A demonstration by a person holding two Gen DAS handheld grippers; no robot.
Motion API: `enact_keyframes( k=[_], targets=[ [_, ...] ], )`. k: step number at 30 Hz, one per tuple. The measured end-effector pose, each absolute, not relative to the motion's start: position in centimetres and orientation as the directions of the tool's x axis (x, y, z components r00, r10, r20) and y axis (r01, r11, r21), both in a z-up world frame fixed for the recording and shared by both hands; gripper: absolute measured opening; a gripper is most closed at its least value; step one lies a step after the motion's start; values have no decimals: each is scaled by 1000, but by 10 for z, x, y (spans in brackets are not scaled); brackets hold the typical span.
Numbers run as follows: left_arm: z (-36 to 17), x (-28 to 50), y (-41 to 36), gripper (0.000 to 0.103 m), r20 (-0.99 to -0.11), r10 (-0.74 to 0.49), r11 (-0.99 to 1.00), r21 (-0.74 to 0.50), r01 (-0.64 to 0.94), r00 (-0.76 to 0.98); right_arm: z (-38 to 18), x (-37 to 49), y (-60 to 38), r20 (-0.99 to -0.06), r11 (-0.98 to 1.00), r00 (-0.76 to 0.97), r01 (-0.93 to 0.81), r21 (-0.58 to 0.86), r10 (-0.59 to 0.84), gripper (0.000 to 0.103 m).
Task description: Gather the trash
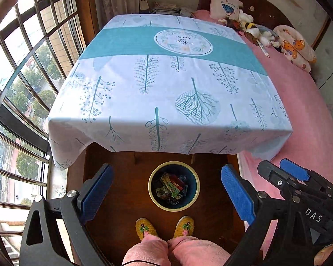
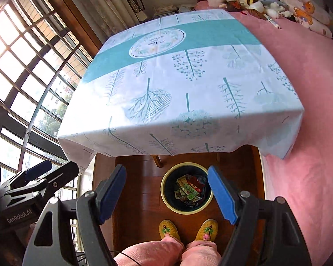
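Jaws wide, nothing between, in left view: left gripper [image 1: 166,190] hangs above bin [image 1: 152,196] on floor, wrappers [image 1: 171,188] lying inside. Table [image 1: 166,77] looks bare of trash. Slippers [image 1: 165,227] just behind bin. Right gripper [image 1: 284,177] alongside.

Right view: right gripper [image 2: 166,194] likewise spread, empty, above bin [image 2: 164,196]; one pad overlaps rim in view. Probably drop done; check table edges and floor before stopping, lift straight, avoid snagging tablecloth [image 2: 177,88].
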State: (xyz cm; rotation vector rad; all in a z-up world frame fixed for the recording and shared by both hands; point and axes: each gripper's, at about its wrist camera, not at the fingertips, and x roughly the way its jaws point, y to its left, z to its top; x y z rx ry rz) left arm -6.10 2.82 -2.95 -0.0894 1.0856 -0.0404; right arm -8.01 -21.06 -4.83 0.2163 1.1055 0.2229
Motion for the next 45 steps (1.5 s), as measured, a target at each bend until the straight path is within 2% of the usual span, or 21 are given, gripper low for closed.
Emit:
enact_keyframes(
  k=[8,12,45],
  targets=[
    [16,-73,16,96,-844,-49,998,-59,-1,534,7,-93,-209,-829,975,513,-92,205,223,77],
    [31,-76,14,96,-825,-39,999,-49,-2,563,19,-96,-215,-818,974,530,-80,212,221,77],
    [34,-66,10,97,-833,16,999,-2,-33,554,22,-91,-216,-807,967,535,-96,236,250,77]
  ],
)
